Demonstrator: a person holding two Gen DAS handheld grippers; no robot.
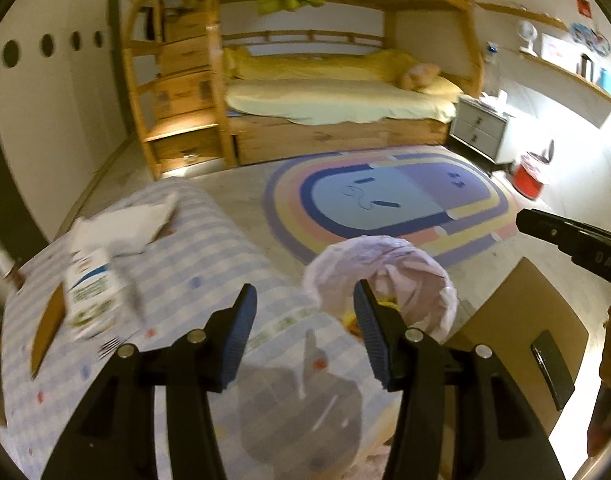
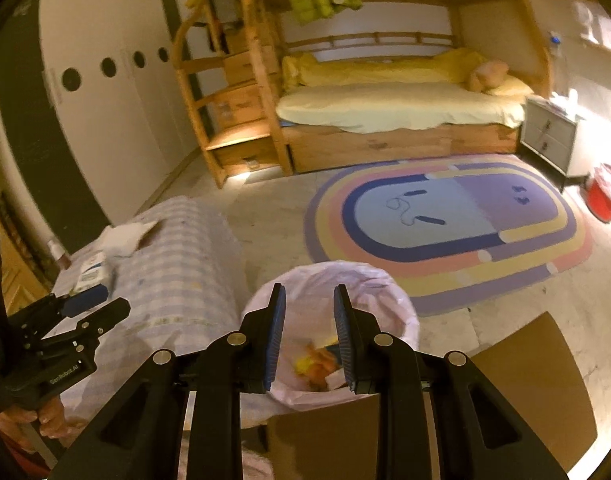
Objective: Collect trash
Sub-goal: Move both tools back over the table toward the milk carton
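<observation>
My left gripper is open above the edge of a table with a blue checked cloth, and nothing is pinched between its pads. A blurred grey see-through plastic piece shows below its fingers. A white carton and crumpled white paper lie on the cloth to the left. A bin with a pink liner stands beside the table. My right gripper hangs partly open and empty over that bin, which holds yellow and orange trash. The left gripper shows at the left.
A brown cardboard box sits right of the bin. A striped oval rug covers the floor ahead. Behind it stand a wooden bunk bed, a grey nightstand and a red bin. A hand holds the left gripper.
</observation>
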